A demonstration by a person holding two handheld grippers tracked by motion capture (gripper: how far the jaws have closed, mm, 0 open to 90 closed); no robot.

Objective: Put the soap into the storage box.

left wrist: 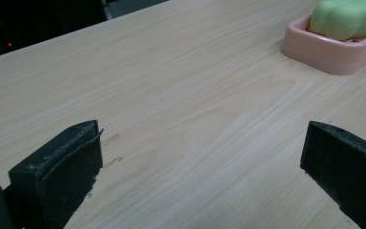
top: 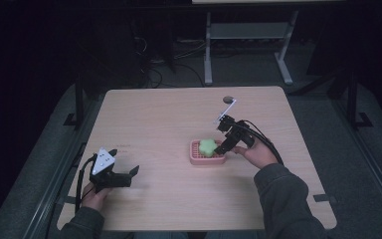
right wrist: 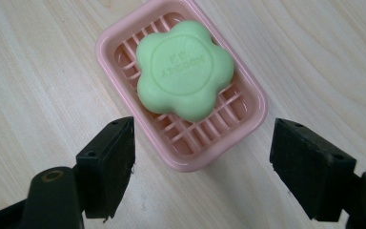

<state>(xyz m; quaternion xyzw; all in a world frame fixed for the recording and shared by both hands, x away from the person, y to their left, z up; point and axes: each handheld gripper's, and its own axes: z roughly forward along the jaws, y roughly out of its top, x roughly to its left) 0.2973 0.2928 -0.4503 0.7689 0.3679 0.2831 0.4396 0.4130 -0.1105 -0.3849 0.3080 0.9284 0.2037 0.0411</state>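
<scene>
Lab or test room, not home. Pale wood-grain table (top: 169,114) stands alone at frame centre on grey carpet (top: 373,164) — dark surroundings. Upper centre: loose cables (top: 171,74) on floor, metal legs of second desk (top: 209,55). Black stand legs (top: 77,107) at left and right edges — rig-like setup around table.

Embossed lettering inside a raised ring on the top face of the green flower-shaped soap (right wrist: 183,71), seen in the right gripper view; two short curved lines of capitals, too shallow and blurred to read with certainty; the soap lies in the pink soap dish (right wrist: 250,124); no other legible text, number or sign
</scene>
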